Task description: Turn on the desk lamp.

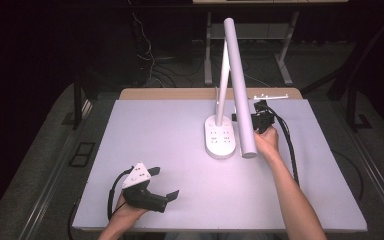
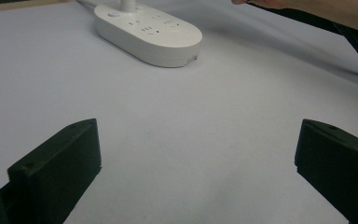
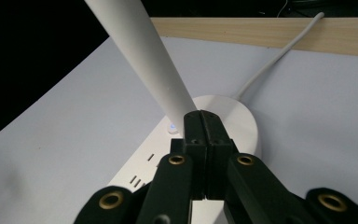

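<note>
A white desk lamp stands at the table's middle, its oval base (image 1: pixel 219 137) set with sockets. A thin stem (image 1: pixel 223 75) carries its long tube head (image 1: pixel 240 85), which slants down toward me. My right gripper (image 1: pixel 255 119) is just right of the tube head, jaws shut with nothing between them. In the right gripper view the shut tips (image 3: pixel 202 116) meet the white tube (image 3: pixel 144 60) above the base (image 3: pixel 233 116); I cannot tell whether they touch it. My left gripper (image 1: pixel 164 182) rests open near the front left edge. Its jaws (image 2: pixel 196 163) stand wide over bare tabletop, facing the base (image 2: pixel 149 35).
The lamp's white cord (image 3: pixel 270 60) runs back over the table's wooden far edge (image 3: pixel 270 32). A black cable (image 1: pixel 290 150) trails from my right gripper along the forearm. The white tabletop (image 1: pixel 155 130) spreads left of the lamp. Table legs and wires stand in the dark behind.
</note>
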Available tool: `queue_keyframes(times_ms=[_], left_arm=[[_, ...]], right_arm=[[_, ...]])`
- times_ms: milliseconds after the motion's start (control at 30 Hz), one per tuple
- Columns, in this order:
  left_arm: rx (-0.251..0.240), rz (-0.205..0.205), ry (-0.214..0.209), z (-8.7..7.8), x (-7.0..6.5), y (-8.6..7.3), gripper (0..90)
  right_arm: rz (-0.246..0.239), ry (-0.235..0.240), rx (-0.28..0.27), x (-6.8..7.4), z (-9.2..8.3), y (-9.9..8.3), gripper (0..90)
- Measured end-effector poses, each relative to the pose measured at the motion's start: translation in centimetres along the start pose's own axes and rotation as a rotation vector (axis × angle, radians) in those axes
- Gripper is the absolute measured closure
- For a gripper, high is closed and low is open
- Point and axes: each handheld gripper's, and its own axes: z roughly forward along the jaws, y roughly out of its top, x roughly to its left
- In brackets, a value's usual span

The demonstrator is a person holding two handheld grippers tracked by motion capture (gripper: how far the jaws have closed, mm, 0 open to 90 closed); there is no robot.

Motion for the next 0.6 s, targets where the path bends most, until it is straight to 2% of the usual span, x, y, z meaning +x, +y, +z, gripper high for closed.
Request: queue_keyframes(times_ms=[300, 600], left_arm=[[0.002, 0.002, -0.003, 0.1, -0.1, 0.0, 0.0], [0.003, 0.005, -0.004, 0.2, -0.1, 0.0, 0.0]], right_arm=[[-0.053, -0.01, 0.006, 0.8, -2.4, 0.4, 89.2], [-0.069, -0.007, 0.02, 1.6, -4.6, -0.1, 89.2]])
